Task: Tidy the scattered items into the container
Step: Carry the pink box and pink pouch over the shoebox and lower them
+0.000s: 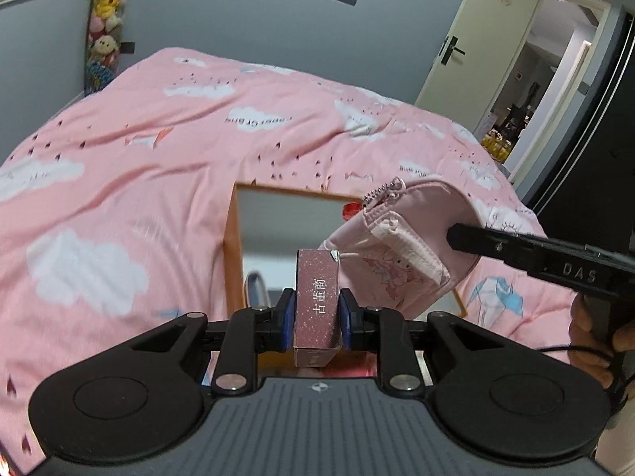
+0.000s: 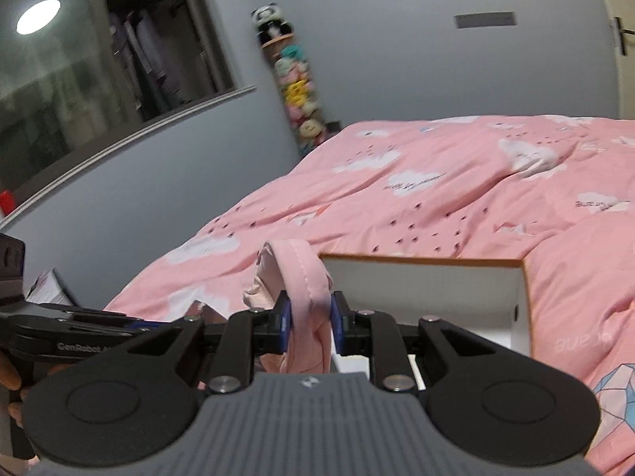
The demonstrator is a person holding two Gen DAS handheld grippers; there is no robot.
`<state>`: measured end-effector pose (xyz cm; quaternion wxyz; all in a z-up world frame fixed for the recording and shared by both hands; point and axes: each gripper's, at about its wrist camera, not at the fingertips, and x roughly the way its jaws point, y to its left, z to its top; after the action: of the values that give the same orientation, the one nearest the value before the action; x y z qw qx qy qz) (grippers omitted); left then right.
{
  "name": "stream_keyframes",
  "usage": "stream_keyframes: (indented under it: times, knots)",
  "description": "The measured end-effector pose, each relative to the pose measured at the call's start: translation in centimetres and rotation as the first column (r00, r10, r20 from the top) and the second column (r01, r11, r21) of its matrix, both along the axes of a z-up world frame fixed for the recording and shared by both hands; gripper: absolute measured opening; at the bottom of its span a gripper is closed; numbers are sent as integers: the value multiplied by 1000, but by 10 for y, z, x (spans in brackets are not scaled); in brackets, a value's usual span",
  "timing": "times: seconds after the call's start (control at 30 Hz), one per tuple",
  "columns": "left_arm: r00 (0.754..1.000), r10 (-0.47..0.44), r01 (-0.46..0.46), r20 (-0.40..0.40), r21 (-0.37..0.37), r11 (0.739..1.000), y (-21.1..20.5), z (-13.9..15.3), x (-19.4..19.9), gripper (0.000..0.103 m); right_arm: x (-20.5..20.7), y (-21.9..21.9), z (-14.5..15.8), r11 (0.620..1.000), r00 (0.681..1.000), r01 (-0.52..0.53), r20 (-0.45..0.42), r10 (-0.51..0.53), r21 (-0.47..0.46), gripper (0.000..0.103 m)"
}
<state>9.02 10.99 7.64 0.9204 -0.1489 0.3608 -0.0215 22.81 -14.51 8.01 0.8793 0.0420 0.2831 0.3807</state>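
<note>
My left gripper [image 1: 317,313] is shut on a small pink speckled box [image 1: 317,297] with white characters, held over the near side of an open white container with an orange rim [image 1: 232,230] on the bed. My right gripper [image 2: 310,319] is shut on a pink zip pouch [image 2: 305,277]. In the left wrist view the pouch [image 1: 401,238] hangs above the container's right side, pinched by the right gripper's black finger [image 1: 476,240]. The container [image 2: 436,261] also shows just ahead in the right wrist view.
The container sits on a pink quilt with white clouds [image 1: 158,150]. A column of plush toys [image 1: 105,12] stands in the far corner by the grey wall. An open door [image 1: 476,39] is at the right. A window [image 2: 99,59] is on the left wall.
</note>
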Motion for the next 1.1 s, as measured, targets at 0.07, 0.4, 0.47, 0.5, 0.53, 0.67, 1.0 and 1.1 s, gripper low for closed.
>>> stream_keyframes:
  times: [0.07,0.4,0.47,0.5,0.53,0.67,1.0,1.1]
  knots:
    - [1000,0,0,-9,-9,1000,1,-1,13,26,5,0,-4,999,999,39,9,-39,-4,22]
    - [991,-53,52,-119,-10,999,-17,-38,73,25,39,1,-48,983,983,170,-50,-174,-74,22]
    - [988,-59,62,-144,15,998,-23,-47,82,25,45,2,-58,980,980,180,-67,-186,-86,22]
    - [985,-64,69,-157,25,997,-25,-51,86,25,48,4,-63,978,978,186,-73,-194,-97,22]
    - [983,-67,74,-173,32,997,-28,-56,90,26,51,5,-68,976,976,191,-81,-200,-106,22]
    - [970,-51,69,-239,67,995,-34,-77,101,25,63,12,-92,968,962,212,-146,-231,-135,22]
    - [942,-30,70,-336,109,992,-44,-104,110,26,66,29,-125,963,941,177,-252,-226,-201,23]
    - [938,-28,74,-347,120,990,-45,-107,109,27,64,30,-122,971,942,144,-275,-194,-190,24]
